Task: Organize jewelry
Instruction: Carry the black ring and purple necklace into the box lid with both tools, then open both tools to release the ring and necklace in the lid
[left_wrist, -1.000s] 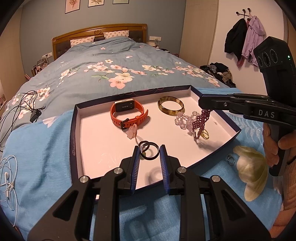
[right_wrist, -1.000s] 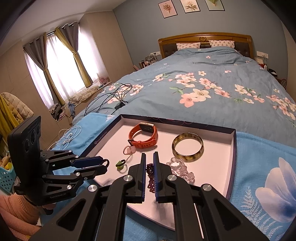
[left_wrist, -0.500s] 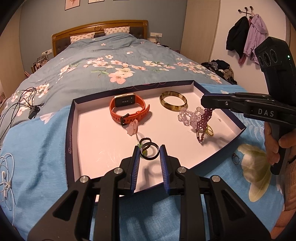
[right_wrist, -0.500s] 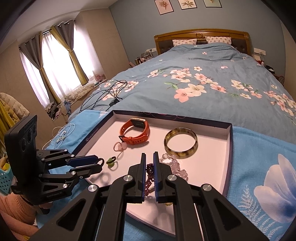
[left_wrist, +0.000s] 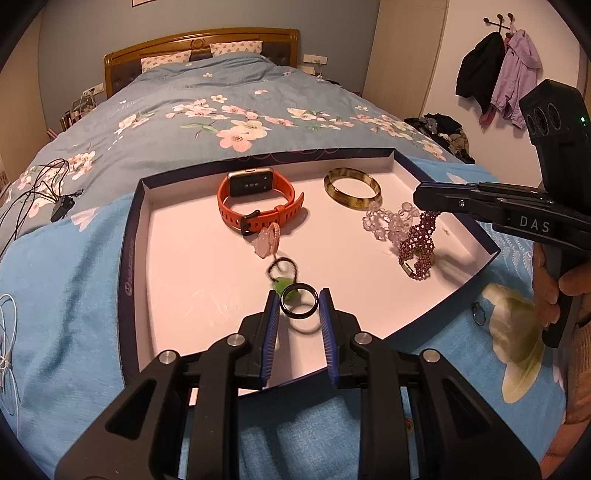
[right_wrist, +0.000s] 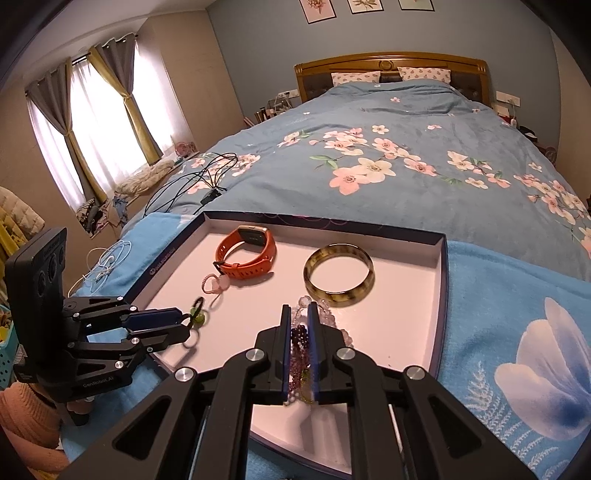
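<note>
While the bed (left_wrist: 236, 110) carries the tray (left_wrist: 127, 258), the left claw (left_wrist: 298, 304) is clamped on a black ring (left_wrist: 299, 305) over it; the right claw (right_wrist: 298, 325), jaws just opening slightly, pinches the purple beaded bracelet (left_wrist: 419, 240).

Left hand-held gripper (left_wrist: 298, 308) pinches black ring (left_wrist: 298, 305) (above tray (left_wrist: 127, 258)).

Bare tray floor (left_wrist: 192, 266) beside watch (left_wrist: 256, 203)
</note>
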